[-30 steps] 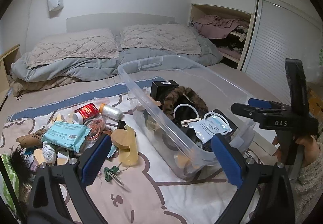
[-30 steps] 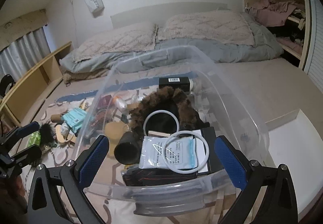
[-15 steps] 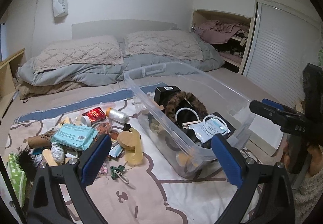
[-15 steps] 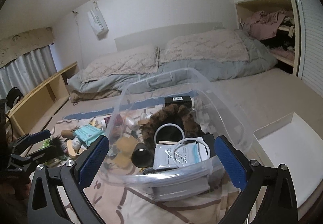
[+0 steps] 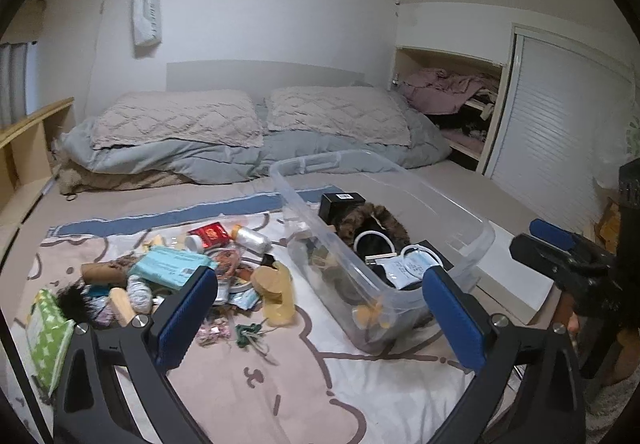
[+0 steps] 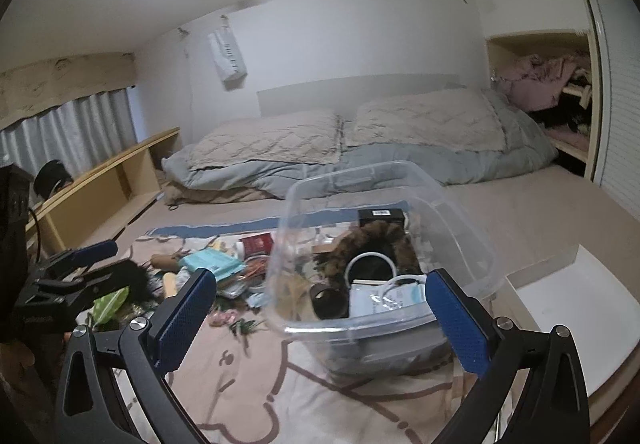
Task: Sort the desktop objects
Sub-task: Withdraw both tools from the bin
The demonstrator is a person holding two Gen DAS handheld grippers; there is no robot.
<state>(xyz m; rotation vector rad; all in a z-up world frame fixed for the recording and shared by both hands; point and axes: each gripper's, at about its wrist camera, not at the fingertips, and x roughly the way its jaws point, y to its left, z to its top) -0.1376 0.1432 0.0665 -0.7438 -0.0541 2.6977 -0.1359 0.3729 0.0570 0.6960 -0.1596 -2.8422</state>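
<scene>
Beyond the left gripper, whose empty jaws are opening wide, loose clutter lies ahead-left, nearer this hand. Ahead of the right gripper, fingers apart and empty, sits the clear bin.

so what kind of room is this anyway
Most likely a bedroom: two quilted pillows on a grey duvet against the wall, an open closet with heaped clothes, and curtains.
</scene>
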